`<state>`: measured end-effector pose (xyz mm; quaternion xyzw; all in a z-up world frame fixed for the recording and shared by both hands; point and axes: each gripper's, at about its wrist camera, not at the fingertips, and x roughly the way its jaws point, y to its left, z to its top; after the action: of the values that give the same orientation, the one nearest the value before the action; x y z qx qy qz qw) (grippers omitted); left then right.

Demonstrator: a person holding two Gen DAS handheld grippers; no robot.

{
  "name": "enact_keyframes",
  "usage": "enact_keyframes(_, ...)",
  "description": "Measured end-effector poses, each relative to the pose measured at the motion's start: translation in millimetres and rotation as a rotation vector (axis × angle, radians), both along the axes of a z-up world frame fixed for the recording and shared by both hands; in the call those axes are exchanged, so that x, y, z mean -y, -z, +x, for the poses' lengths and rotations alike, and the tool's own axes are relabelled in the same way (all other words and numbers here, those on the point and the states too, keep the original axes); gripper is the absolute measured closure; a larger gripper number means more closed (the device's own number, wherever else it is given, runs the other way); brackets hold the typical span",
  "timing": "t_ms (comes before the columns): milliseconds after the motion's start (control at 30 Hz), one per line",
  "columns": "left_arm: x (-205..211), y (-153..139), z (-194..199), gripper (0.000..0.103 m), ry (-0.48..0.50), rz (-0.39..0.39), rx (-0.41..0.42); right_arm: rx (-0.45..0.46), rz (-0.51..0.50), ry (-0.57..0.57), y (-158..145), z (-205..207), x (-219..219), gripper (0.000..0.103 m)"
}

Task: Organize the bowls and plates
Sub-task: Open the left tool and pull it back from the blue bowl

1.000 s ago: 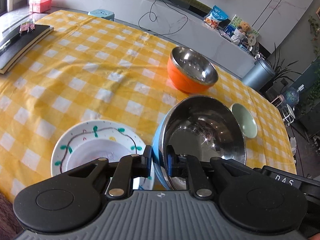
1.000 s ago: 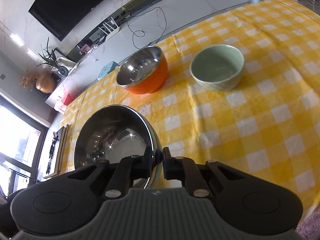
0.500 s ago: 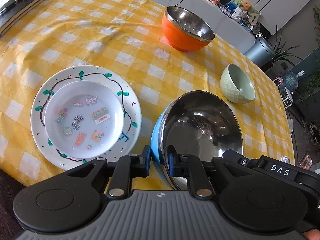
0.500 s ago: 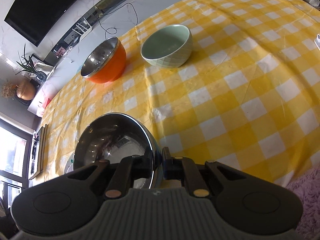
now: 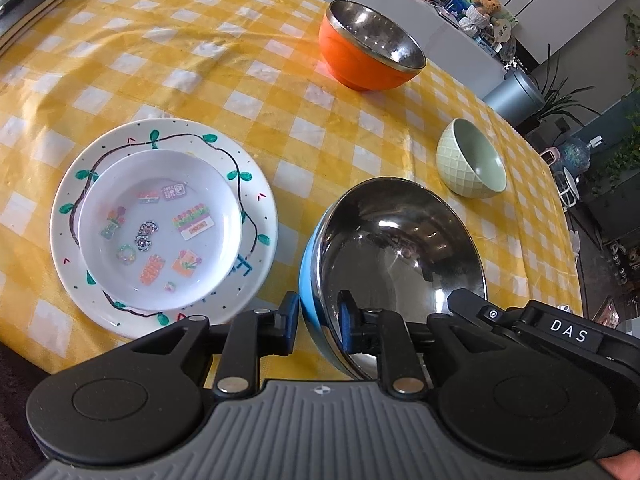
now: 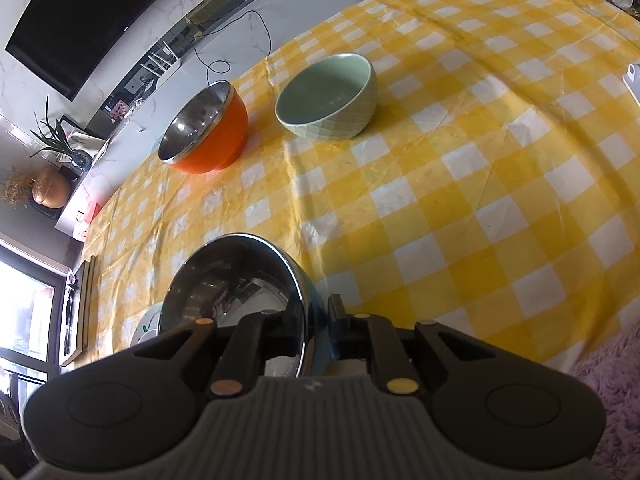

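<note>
1. Left gripper (image 5: 318,322): its fingers are clamped across the near rim of the blue bowl (image 5: 394,264), one pad on the blue outer wall, one inside on the steel lining. The bowl sits at lower centre of the left wrist view, tilted and apparently lifted off the tablecloth (image 5: 168,72).
2. Right gripper (image 6: 318,322): pinched on the same bowl's rim (image 6: 236,292) from the opposite side, at lower centre of the right wrist view.
3. Stacked plates: a small white plate (image 5: 160,228) with printed stickers lies inside a larger vine-patterned plate (image 5: 260,200), centre left, just beside the bowl.
4. Remaining bowls: an orange bowl (image 5: 370,50) with steel lining at upper centre; a pale green bowl (image 5: 472,158) with a quilted ceramic surface at centre right. They stand well apart.
5. Risks (judgement): the polished steel lining is slick and curved, so a narrow rim grip may slip. Uneven motion between the two grippers could twist the bowl free. Lowering it off-centre could strike the plate edges, and the loose, wrinkled cloth may drag.
</note>
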<state>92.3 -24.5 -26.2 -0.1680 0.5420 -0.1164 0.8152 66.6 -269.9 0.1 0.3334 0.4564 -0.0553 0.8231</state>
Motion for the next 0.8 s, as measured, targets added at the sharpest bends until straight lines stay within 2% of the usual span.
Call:
enact_keyframes(200, -4, -5, -1, 0.065, -0.003, 0.003, 0.03, 0.025, -0.039, -0.002, -5, -2, -2, 0.086)
enact_keyframes(267, -5, -9, -2, 0.064, -0.003, 0.008, 0.057, 0.037, -0.051, -0.001, -8, -2, -3, 0.077)
enact_keyframes(367, -6, -15, -2, 0.06, -0.004, 0.025, 0.104, 0.061, -0.077, -0.003, -12, -3, -4, 0.074)
enact_keyframes(600, -6, -30, -3, 0.059, -0.001, 0.07, 0.197, 0.127, -0.192, -0.011, -25, -5, -12, 0.073)
enact_keyframes(800, -6, -37, 4, 0.059, 0.006, 0.09, 0.235, 0.187, -0.294, -0.031, -38, -2, -19, 0.072)
